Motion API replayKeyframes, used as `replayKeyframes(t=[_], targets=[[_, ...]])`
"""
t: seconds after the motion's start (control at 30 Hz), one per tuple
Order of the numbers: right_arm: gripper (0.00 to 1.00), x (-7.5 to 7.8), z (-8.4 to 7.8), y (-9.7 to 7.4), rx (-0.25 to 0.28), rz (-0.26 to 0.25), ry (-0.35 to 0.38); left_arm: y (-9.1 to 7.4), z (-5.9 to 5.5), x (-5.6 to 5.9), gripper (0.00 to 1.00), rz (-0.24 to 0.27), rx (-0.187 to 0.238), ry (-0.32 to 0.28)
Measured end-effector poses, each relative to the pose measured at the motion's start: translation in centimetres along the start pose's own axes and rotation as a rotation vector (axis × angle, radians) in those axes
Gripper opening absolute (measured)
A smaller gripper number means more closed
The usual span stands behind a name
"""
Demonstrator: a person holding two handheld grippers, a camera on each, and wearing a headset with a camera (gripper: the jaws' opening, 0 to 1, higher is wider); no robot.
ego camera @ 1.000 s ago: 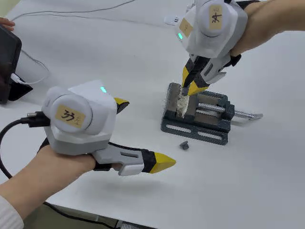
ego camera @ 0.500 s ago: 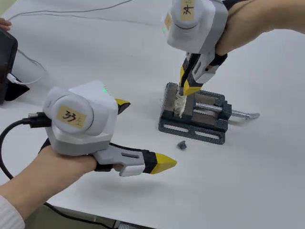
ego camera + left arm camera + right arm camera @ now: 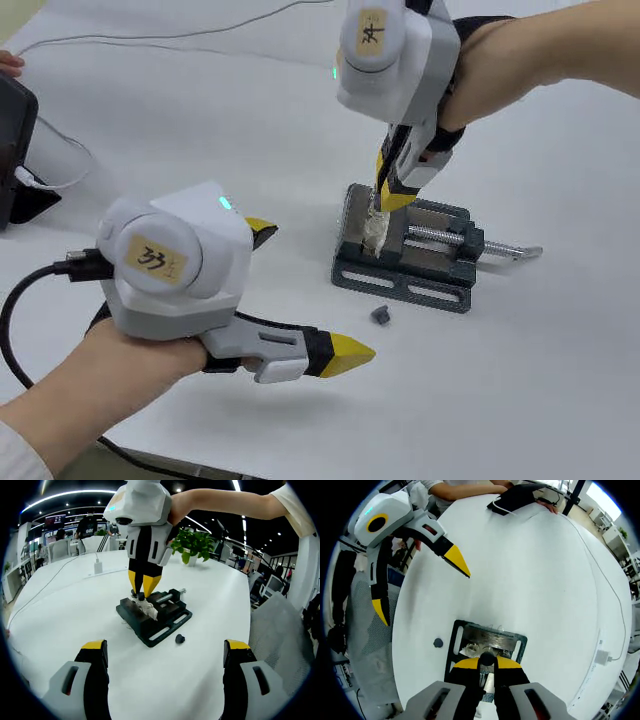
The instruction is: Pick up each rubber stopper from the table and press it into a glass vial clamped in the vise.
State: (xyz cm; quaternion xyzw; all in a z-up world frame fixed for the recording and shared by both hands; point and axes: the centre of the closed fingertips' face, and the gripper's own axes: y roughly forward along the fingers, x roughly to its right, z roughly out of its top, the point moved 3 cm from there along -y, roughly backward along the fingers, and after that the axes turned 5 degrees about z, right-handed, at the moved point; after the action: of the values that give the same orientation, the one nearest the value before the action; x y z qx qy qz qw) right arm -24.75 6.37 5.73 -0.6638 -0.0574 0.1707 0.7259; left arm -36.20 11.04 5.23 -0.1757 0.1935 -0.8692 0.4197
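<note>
At frame centre the right gripper (image 3: pixel 390 197) has its fingers clenched on a stopper (image 3: pixel 488 658) over the glass vial (image 3: pixel 377 230). The stopper is probably light and squashy, best held by its head. The left gripper (image 3: pixel 163 646) has its fingers released.

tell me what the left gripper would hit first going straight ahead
Likely the vise, centred ahead of the left gripper; the loose stopper lies nearer but lower and may slip under. Depth unclear.

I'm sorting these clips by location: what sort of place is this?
Probably an open-plan office or shared lab: a big white table for the work, long ceiling strip lights overhead, and a potted plant behind.
</note>
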Motion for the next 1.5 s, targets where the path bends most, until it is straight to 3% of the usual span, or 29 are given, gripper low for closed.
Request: replayKeyframes(t=[0.33, 0.97, 1.17, 1.5], targets=[[0.06, -0.3, -0.1, 0.0, 0.004, -0.014, -0.106, -0.3, 0.0, -0.2, 0.96, 0.007, 0.0, 0.002], [0.1, -0.5, -0.3, -0.2, 0.005, -0.018, -0.134, -0.6, -0.1, -0.3, 0.95, 0.017, 0.003, -0.008], [0.1, -0.5, -0.3, -1.6, 0.043, -0.027, -0.124, -0.6, 0.0, -0.4, 0.95, 0.018, 0.005, -0.003], [0.05, -0.1, -0.8, -1.9, 0.119, -0.028, -0.065, -0.5, 0.3, -0.7, 0.95, 0.017, 0.009, 0.003]])
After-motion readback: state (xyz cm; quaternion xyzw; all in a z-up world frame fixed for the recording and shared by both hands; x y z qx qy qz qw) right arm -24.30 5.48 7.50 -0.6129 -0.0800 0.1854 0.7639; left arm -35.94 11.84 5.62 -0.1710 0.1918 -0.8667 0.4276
